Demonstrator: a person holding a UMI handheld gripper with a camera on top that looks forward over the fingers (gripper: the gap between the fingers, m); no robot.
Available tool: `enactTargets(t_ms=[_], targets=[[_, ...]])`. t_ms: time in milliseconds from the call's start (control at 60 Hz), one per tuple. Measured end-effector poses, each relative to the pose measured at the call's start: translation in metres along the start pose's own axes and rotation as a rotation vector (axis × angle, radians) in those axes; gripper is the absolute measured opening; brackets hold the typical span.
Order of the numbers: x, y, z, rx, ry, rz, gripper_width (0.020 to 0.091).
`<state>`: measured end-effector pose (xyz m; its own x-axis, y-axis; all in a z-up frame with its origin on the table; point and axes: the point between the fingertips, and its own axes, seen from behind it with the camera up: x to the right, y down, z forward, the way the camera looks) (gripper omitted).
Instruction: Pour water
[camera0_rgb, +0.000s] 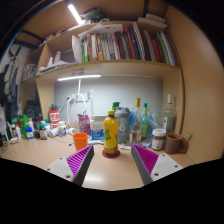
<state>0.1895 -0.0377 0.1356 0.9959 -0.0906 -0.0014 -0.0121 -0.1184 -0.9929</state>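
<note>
The yellow bottle (110, 131) stands upright on a red coaster (110, 153) on the surface (110, 172), just ahead of the fingers (82, 165) and centred on the gap between them; the gripper (113, 163) is spread open with nothing held. It looks like thin plastic, so probably light, smooth and a little springy under pressure, and the straight body below the neck seems the safest place to take hold. An orange cup (80, 140) sits to its left, other bottles crowd behind, and a bookshelf (100, 68) hangs above.
</note>
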Motion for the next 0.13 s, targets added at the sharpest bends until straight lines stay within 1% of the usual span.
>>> enactTargets(t_ms=[133], targets=[[-0.005,-0.002,-0.048,0.014,0.016,-0.005,0.083]])
